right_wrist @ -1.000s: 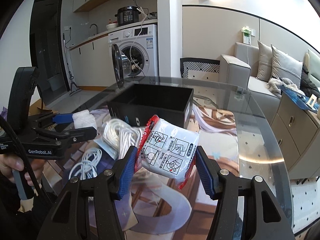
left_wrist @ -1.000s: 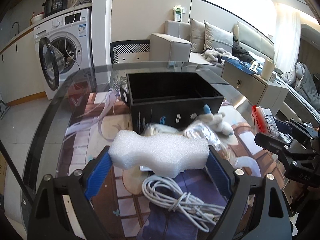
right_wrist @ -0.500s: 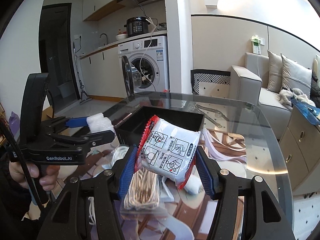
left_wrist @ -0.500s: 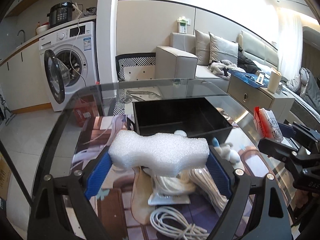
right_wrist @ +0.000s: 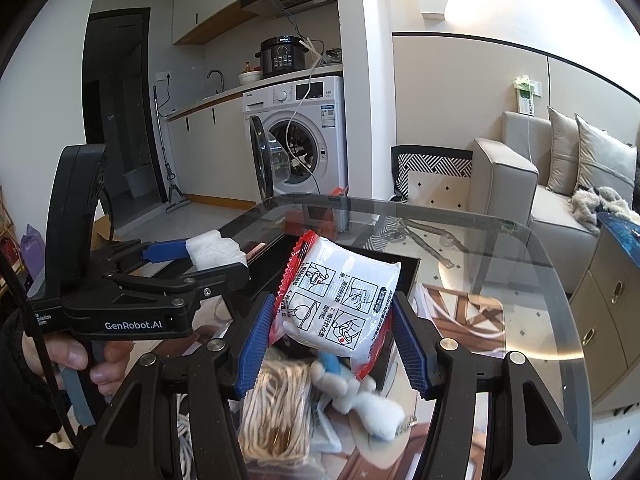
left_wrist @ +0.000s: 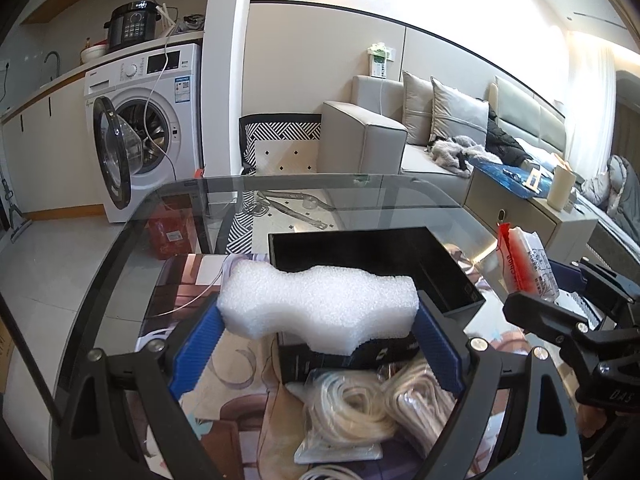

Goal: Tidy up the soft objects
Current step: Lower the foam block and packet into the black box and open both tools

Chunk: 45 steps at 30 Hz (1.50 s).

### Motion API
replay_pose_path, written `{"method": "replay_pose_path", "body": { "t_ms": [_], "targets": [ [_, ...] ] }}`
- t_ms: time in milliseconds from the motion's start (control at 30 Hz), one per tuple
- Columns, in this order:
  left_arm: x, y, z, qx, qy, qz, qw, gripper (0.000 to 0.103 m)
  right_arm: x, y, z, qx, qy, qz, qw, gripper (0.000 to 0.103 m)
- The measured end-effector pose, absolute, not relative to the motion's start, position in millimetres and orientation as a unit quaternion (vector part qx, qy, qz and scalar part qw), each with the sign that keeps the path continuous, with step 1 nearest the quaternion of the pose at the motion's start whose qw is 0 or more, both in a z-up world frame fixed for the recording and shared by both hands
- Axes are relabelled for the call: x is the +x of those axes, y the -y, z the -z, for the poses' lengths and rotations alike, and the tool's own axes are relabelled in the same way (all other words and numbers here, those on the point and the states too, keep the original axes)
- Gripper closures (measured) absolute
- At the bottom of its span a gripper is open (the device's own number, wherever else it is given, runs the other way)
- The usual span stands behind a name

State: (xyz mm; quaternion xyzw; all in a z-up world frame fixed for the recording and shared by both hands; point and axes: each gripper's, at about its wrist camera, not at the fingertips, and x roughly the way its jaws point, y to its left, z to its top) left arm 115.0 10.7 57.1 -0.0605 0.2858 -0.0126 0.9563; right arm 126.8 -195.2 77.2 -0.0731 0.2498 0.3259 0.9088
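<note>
Behind everything stands a washer [left_wrist: 148, 128] with its round door swung open, a cooker [left_wrist: 132, 26] on the counter above it, and a pale sofa [left_wrist: 400, 136] with cushions along the far wall. Nearer, a round glass table [left_wrist: 120, 264] fills the middle of the room, a printed mat [left_wrist: 236, 364] spread under the clutter on it.

On the mat sits a black box [left_wrist: 448, 276], open at the top and dark inside. Both tools hang just above and in front of it.

In the left wrist view, the left gripper [left_wrist: 318, 326] has its blue pads spread wide and pressed on the two ends of a white foam block [left_wrist: 320, 304], which is lifted clear of the table and overlaps the box's near wall. From the right wrist view a hand [right_wrist: 76, 360] grips that tool's handle.

Over to the right, the right gripper [right_wrist: 328, 330] is drawn in narrower, clamped on a packet [right_wrist: 340, 292] with a red edge and printed panels, held tilted in the air before the box's near rim.

Below the tools lie bagged coils of pale cord [left_wrist: 352, 408], a small plush toy [right_wrist: 360, 396] just beside them, and white cable [right_wrist: 184, 440] at the lower edge.
</note>
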Motion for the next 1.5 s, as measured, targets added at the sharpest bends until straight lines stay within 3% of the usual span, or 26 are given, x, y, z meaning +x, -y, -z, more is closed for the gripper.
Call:
{"method": "replay_pose_path", "body": {
  "t_ms": [1133, 1500],
  "targets": [
    [157, -7, -30, -0.060, -0.306, 0.011, 0.950, 0.013, 197, 177, -40, -0.103, -0.263, -0.325, 0.902, 0.044],
    [155, -9, -25, -0.067, -0.332, 0.027, 0.940, 0.009, 192, 184, -44, -0.110, -0.248, -0.319, 0.908, 0.019]
  ]
}}
